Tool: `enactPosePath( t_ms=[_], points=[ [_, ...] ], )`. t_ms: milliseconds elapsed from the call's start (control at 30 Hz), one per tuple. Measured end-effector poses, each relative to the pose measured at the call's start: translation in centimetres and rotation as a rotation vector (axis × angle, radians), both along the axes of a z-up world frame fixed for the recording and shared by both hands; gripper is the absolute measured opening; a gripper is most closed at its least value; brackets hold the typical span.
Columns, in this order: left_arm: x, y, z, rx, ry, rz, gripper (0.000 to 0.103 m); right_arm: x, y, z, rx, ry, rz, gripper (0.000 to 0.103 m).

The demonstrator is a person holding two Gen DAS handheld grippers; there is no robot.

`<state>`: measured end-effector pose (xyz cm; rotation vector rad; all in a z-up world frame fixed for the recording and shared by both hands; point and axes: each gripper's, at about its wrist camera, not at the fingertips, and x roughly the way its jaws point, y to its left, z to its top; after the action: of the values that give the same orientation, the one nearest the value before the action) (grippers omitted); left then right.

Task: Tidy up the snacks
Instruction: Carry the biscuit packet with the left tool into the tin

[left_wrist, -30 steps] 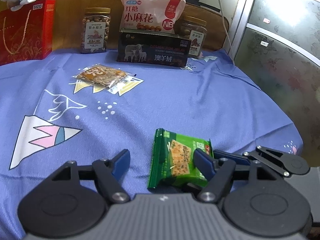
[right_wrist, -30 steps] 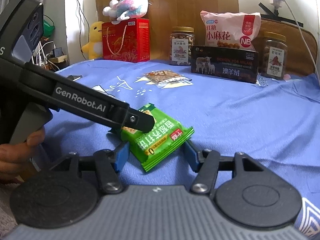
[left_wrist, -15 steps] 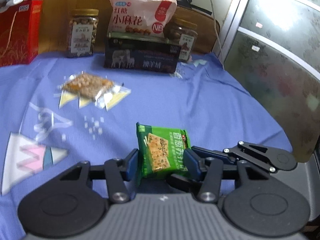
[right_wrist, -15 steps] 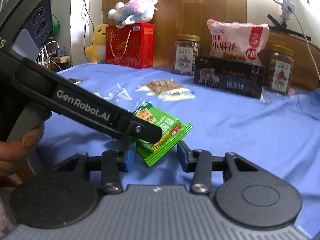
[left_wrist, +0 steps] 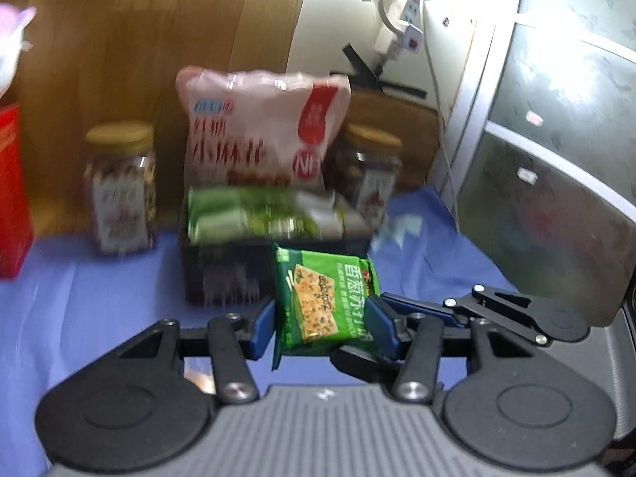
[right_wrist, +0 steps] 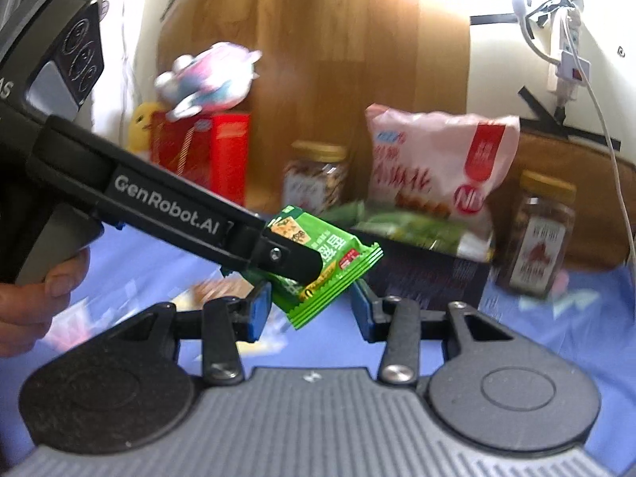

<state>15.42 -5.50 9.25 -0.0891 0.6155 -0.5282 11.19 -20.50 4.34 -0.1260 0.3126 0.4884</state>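
Two grippers point(left_wrist: 324, 328) point(right_wrist: 312, 306) on crinkly green packet point(left_wrist: 326, 302) (flat, glossy)

Cracker packet point(left_wrist: 324, 306) before the box point(left_wrist: 226, 274); jars point(left_wrist: 119, 187) left and right, bag point(left_wrist: 258, 139) behind.

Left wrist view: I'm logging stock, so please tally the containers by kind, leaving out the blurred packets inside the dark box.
Gold-lidded jars: 2
Pink bag: 1
Dark box: 1
Red box: 1
Green cracker packet: 1
Total: 6
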Motion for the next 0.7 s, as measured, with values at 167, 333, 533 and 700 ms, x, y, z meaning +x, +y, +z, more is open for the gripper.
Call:
enactPosePath(
  t_ms=[167,333,533,700],
  points=[
    [6.9,-0.6,0.8,-0.030,0.015,0.013,0.049,7.0,-1.3,1.2,0.005,0.007,-0.005,0.046],
    [12.0,-1.2,0.2,-0.032,0.039,0.032,0.049,12.3,-2.1,1.1,0.027,0.041,-0.007,0.045],
    [14.9,-1.7,-1.7,-0.013,0.079,0.043,0.049,15.3,-2.4,-0.5,0.005,0.080,-0.007,0.045],
    [15.7,-2.0,-2.8,-0.007,0.093,0.045,0.049,16.3,-2.5,-1.3,-0.001,0.103,-0.006,0.045]
  ],
)
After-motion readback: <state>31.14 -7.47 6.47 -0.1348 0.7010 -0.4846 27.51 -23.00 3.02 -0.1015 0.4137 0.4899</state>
